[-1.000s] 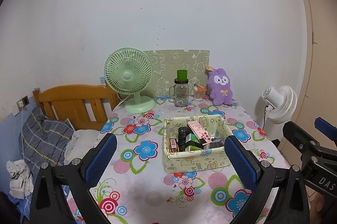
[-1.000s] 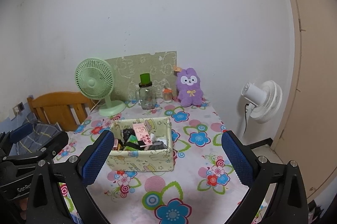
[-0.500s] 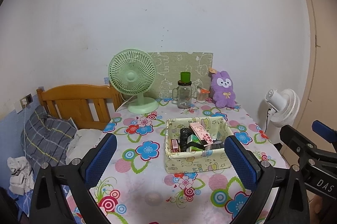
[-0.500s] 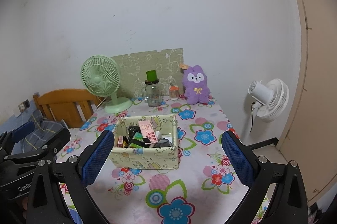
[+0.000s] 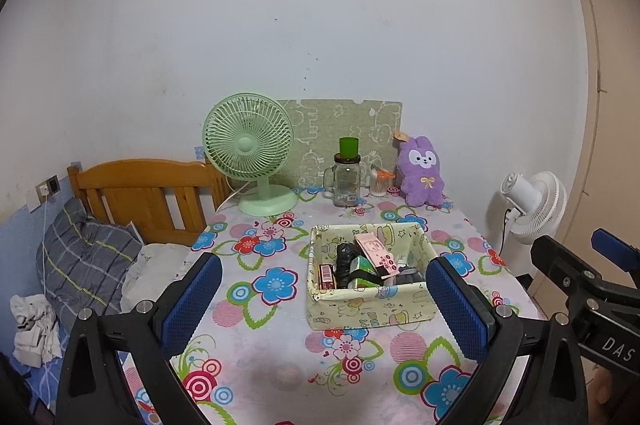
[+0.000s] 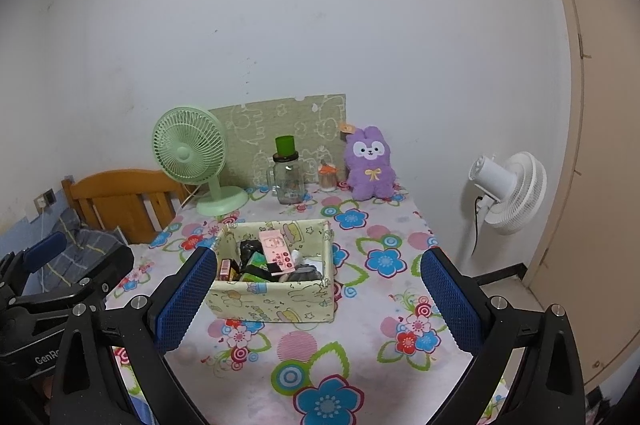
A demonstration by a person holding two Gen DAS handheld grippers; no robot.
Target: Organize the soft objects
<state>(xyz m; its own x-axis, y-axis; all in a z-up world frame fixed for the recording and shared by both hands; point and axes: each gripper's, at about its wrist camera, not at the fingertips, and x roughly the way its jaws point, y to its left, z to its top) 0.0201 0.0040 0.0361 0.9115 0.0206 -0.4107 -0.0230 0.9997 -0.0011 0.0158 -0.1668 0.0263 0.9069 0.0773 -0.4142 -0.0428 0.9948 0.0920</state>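
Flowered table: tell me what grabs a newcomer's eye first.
The tablecloth with its bright flowers dominates, with a pale fabric basket full of small items near the table's middle. At the back by the wall stand a purple plush bunny and a green desk fan. Both open grippers, left and right, frame the scene.

— Carrying what, this flower-print table (image 5: 276, 353)?

— Holding a fabric basket (image 5: 370, 311) mid-table; standing along the wall edge, a green fan (image 5: 256, 161), glass jar (image 5: 347, 181), small pot (image 5: 378, 183), purple plush rabbit (image 5: 422, 173).
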